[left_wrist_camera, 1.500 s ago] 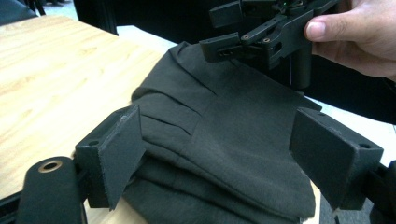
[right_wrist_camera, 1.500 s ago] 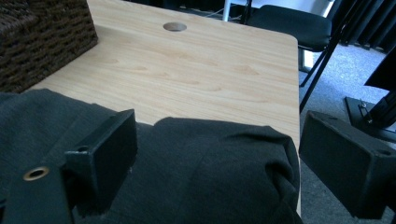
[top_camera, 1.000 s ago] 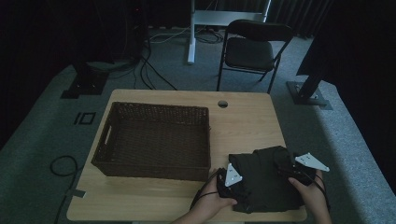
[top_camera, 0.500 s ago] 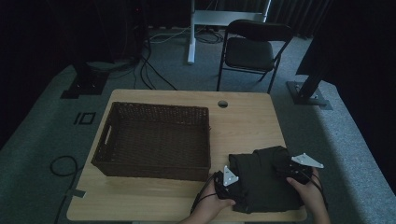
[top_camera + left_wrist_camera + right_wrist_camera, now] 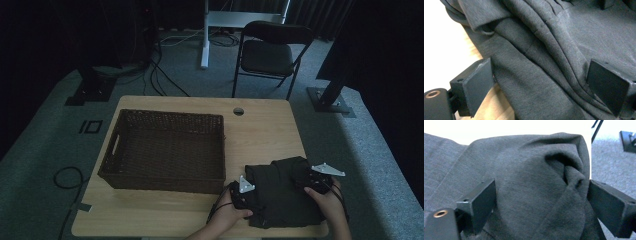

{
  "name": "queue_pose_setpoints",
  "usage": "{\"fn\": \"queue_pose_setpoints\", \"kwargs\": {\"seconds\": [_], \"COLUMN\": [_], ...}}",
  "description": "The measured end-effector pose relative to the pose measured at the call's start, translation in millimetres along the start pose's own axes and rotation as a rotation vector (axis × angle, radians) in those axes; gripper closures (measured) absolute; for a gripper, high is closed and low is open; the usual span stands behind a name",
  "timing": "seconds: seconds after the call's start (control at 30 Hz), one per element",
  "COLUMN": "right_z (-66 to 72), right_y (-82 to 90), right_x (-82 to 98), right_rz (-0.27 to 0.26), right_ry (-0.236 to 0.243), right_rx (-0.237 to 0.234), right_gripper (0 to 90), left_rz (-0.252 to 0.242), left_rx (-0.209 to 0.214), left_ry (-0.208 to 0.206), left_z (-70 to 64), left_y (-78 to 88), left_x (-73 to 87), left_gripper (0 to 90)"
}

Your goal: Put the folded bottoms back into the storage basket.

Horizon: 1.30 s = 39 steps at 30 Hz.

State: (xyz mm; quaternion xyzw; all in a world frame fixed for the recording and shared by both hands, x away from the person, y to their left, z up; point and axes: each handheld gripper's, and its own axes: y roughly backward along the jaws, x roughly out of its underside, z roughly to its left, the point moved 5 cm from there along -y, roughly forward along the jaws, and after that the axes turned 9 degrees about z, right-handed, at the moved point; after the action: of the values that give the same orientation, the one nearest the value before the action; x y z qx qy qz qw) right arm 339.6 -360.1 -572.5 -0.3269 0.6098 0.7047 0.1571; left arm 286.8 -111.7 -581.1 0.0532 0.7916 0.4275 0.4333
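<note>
A dark grey folded garment (image 5: 280,192) lies at the front right of the wooden table (image 5: 260,130). My left gripper (image 5: 240,192) sits at the garment's left edge, held by a hand. Its jaws stand wide apart in the left gripper view, open around creased folds of the cloth (image 5: 544,57), with bare wood at the left. My right gripper (image 5: 314,179) rests on the garment's right side. It is open too, and a bulging fold of the garment (image 5: 541,195) lies between its fingers (image 5: 480,202).
A large brown wicker basket (image 5: 165,150) stands on the left half of the table, close to the garment. A round cable hole (image 5: 238,111) is at the back edge. A black folding chair (image 5: 270,52) stands behind the table. The garment nearly reaches the front right edge.
Both grippers have slid a little toward the person along the garment's sides. The garment looks slightly more flattened and drawn toward the front edge.
</note>
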Motion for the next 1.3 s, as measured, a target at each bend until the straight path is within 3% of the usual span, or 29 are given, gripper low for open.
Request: {"fn": "queue_pose_setpoints", "kwargs": {"seconds": [0.17, 0.3, 0.43, 0.5, 0.6, 0.63, 0.73, 0.77, 0.83, 1.0, 1.3], "right_z": [-0.4, 1.0, 1.2, 2.4, 5.8, 6.6, 9.1, 9.7, 9.3, 11.5, 13.4], "right_y": [-2.5, -2.8, -4.3, -4.6, -3.2, -2.4, -0.1, 0.7, 2.7, 10.0, 31.5], "right_x": [0.2, 0.0, 0.8, 1.8, 3.3, 3.5, 3.5, 3.4, 2.7, -1.0, -15.3], "right_rz": [0.013, 0.009, 0.013, 0.012, 0.003, 0.000, -0.003, -0.007, -0.014, -0.023, -0.079], "right_ry": [-0.013, 0.000, -0.029, -0.066, -0.096, -0.095, -0.127, -0.139, -0.163, -0.161, -0.176], "right_rx": [-0.029, -0.091, -0.126, -0.160, -0.191, -0.185, -0.189, -0.190, -0.192, -0.187, -0.211], "right_gripper": [11.2, 22.4, 29.8, 37.9, 51.6, 55.2, 61.7, 63.7, 64.5, 67.7, 69.2], "left_rz": [0.016, 0.024, 0.026, 0.017, 0.008, 0.009, 0.022, 0.019, 0.018, 0.013, -0.003], "left_rx": [0.008, 0.018, 0.023, 0.029, 0.051, 0.063, 0.072, 0.072, 0.064, 0.052, 0.059], "left_ry": [0.006, -0.008, -0.014, -0.014, -0.002, 0.010, 0.031, 0.020, -0.004, -0.066, -0.094], "left_z": [-1.0, -4.9, -6.5, -6.1, -4.2, -2.5, -1.6, -2.5, -4.0, -9.0, -11.6], "left_y": [-5.1, -10.0, -15.1, -16.5, -17.6, -17.8, -16.2, -15.1, -12.2, -2.4, 16.2], "left_x": [-2.4, -6.2, -11.4, -13.9, -16.3, -17.1, -19.9, -21.1, -23.4, -32.6, -51.5], "left_gripper": [4.6, 3.8, 4.2, 9.7, 33.7, 42.1, 53.5, 58.1, 62.2, 66.2, 67.6]}}
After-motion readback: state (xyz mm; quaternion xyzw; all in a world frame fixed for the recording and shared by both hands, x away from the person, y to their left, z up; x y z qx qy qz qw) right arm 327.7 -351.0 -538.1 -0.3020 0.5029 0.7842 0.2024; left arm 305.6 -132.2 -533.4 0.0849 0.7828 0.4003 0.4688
